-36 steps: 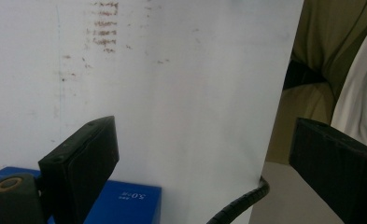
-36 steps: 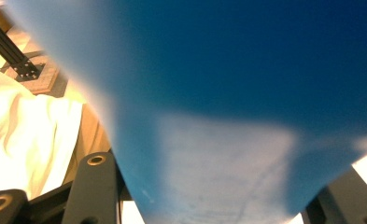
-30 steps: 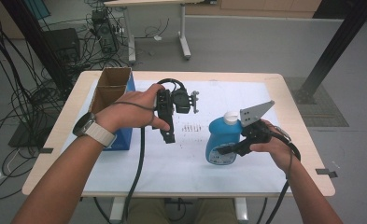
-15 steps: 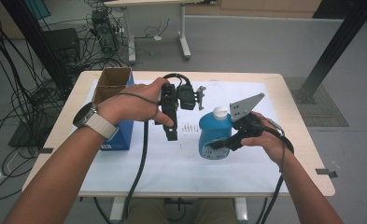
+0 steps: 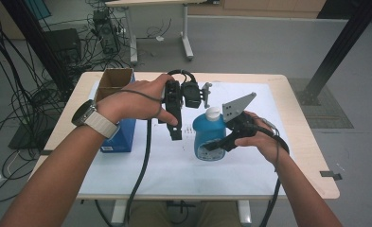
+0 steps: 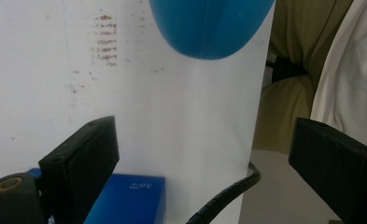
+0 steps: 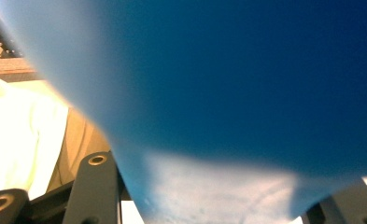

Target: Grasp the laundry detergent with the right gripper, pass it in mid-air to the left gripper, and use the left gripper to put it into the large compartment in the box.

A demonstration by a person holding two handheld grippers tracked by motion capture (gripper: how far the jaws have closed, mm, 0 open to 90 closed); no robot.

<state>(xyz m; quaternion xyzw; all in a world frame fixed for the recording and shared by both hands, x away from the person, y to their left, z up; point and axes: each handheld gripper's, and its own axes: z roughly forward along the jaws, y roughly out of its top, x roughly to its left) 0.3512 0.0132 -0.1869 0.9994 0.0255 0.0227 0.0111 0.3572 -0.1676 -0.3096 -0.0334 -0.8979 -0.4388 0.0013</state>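
A blue bottle (image 5: 208,137) with a white cap (image 5: 213,112) stands over the white sheet (image 5: 174,165) at mid-table, held low on its body by my right gripper (image 5: 217,144), which is shut on it. In the right gripper view the bottle (image 7: 246,84) sits blurred between the two jaws. My left gripper (image 5: 176,135) hangs just left of the bottle, jaws pointing down toward the sheet and spread wide. In the left gripper view the left gripper (image 6: 204,140) holds nothing, and the bottle's rounded base (image 6: 209,23) lies ahead of it.
An open cardboard box (image 5: 115,80) with a blue box (image 5: 122,130) against it sits on the table's left side, under my left forearm. The blue box's corner (image 6: 125,200) shows near the left jaw. A cable (image 6: 223,198) trails off the near table edge (image 5: 212,196).
My right gripper has carried the bottle leftward, closer to the left gripper. The left gripper has shifted slightly right and toward the bottle.
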